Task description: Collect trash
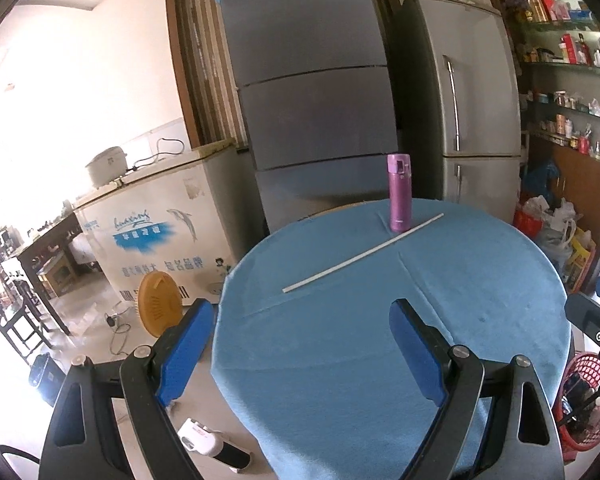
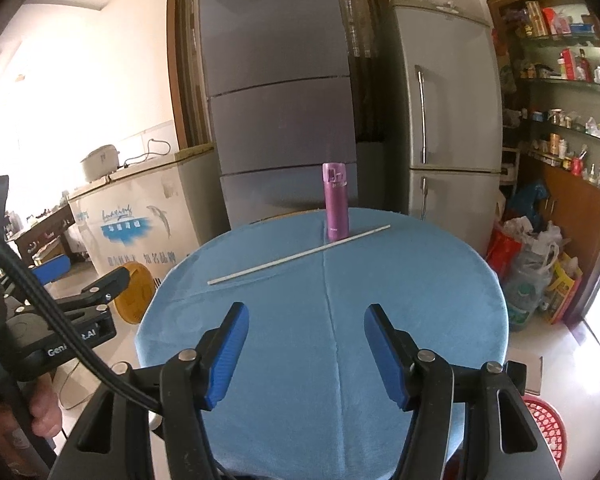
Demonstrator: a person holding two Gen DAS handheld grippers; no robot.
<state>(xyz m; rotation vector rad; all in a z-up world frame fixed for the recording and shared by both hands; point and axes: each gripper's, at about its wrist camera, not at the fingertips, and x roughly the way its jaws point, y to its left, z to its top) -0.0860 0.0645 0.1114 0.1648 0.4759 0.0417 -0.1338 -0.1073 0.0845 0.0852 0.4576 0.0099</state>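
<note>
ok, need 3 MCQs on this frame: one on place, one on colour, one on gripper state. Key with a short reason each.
1. Where does the white stick lie relative to the bottle?
A. On the cloth in front of the bottle
B. On the floor under the table
C. Inside the red basket

2. What colour is the bottle?
A. Green
B. Purple
C. Orange

3. What state is the right gripper in?
A. Shut on the stick
B. Shut on the bottle
C. Open, holding nothing

Key:
1. A, the stick runs diagonally across the blue tablecloth, nearer the camera than the upright bottle; the red basket sits on the floor to the right.
2. B, its body and cap are purple in both wrist views.
3. C, its blue pads stand apart over bare cloth; the left gripper is open too.
</note>
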